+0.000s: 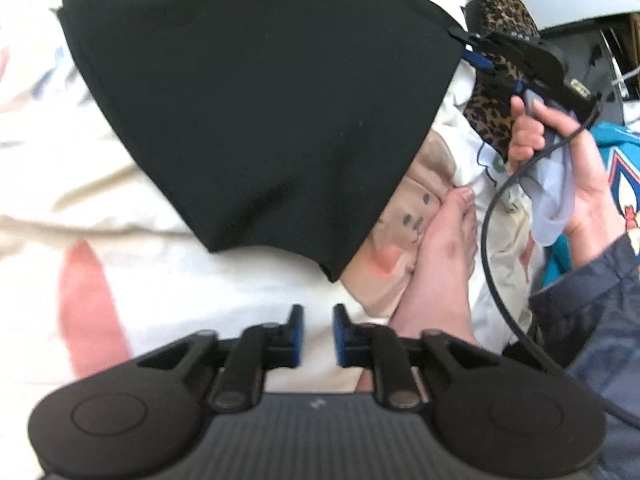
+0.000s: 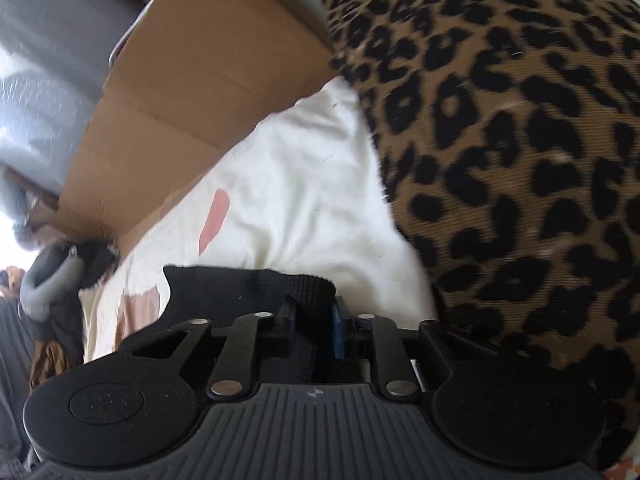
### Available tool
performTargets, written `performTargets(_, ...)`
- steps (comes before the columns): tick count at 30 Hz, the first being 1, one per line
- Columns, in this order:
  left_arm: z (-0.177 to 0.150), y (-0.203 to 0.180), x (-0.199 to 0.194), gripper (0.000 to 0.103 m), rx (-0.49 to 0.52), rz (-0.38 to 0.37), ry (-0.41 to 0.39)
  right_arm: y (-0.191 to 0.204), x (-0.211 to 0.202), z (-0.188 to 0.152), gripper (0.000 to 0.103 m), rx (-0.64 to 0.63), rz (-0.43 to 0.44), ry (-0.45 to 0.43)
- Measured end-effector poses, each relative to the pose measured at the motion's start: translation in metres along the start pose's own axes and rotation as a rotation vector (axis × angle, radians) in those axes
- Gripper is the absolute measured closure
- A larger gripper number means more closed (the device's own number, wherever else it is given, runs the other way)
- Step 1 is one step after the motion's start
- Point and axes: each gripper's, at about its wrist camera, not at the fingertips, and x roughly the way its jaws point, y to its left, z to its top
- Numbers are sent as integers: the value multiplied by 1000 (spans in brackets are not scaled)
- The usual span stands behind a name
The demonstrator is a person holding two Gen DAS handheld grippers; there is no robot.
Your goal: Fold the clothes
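Black garment (image 1: 256, 92), right tongs (image 2: 314, 320) seemingly pinching edge

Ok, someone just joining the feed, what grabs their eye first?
The black garment fills the middle of the left wrist view, spread over the white printed sheet, its far right edge pinched by the right gripper. The leopard fabric floods the right side of the right wrist view. The left gripper hangs open and empty near the bare foot.
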Motion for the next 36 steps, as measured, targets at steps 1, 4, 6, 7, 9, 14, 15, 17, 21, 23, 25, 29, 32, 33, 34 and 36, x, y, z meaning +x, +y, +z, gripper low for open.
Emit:
performTargets(1,5,0,-8,77,13,11,7,-2,-4,0,82,8,-2,-11)
performTargets(4,24,-2,-33,71,59,46,-9,-5,-18,1,82,37,17,-45)
performTargets(6,39,-5,-53,65,76,67,-29,-4,-26,0,82,49,38,-60)
performTargets(7,48,-7,-62,65,83,77,-38,-4,-30,-1,82,55,47,-66)
performTargets(9,66,-14,-80,64,121,95,-58,-4,-35,-5,82,66,59,-62)
performTargets(14,116,-38,-123,62,252,131,-108,-3,-45,-16,81,74,70,-36)
performTargets(15,126,-43,-129,62,275,138,-114,-3,-46,-19,82,75,72,-29)
performTargets(17,146,-53,-141,62,318,151,-123,-1,-48,-24,81,72,73,-16)
performTargets(21,186,-71,-161,62,382,158,-150,5,-53,-31,81,70,73,-6)
performTargets(23,200,-76,-168,59,406,146,-170,8,-55,-35,81,66,68,-2)
performTargets(25,214,-81,-174,58,430,135,-191,10,-56,-39,81,65,67,5)
performTargets(29,229,-74,-178,57,451,131,-218,15,-53,-48,81,57,53,28)
performTargets(32,239,-57,-173,56,424,101,-225,16,-52,-54,81,62,41,38)
performTargets(33,242,-51,-170,56,412,88,-225,16,-52,-56,81,68,39,37)
performTargets(34,245,-45,-168,56,400,75,-226,16,-52,-58,81,79,36,37)
performTargets(36,252,-33,-163,56,377,51,-228,16,-55,-62,81,110,37,40)
